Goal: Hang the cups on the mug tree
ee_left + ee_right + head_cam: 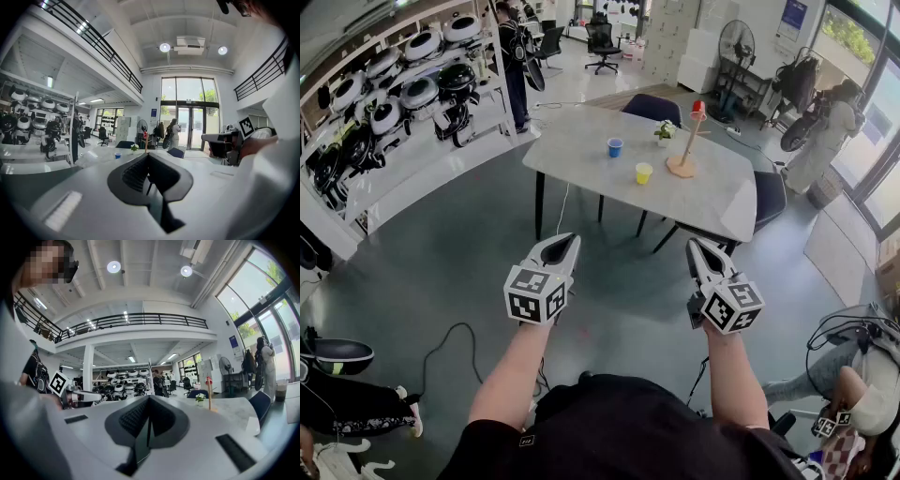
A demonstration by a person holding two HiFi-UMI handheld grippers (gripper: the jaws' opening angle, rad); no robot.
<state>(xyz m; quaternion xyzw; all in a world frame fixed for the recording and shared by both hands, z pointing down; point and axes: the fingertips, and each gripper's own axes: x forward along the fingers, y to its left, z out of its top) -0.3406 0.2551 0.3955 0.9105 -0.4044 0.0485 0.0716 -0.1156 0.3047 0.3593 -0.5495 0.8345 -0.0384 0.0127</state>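
A wooden mug tree [685, 147] with a red top stands on the far right part of a marble table [581, 155]. A blue cup [615, 147] and a yellow cup [644, 172] sit on the table to its left. My left gripper [571, 241] and right gripper [695, 246] are held side by side well short of the table, over the floor, both shut and empty. The left gripper view shows the blue cup [117, 155] and the mug tree [146, 140] far off. In the right gripper view the mug tree [209, 393] is small and distant.
A small potted plant [664, 133] stands by the mug tree. Dark chairs [652, 108] ring the table. Shelves of round white robots [403, 89] line the left wall. People stand at the back and right [825, 131]. A cable [450, 342] lies on the grey floor.
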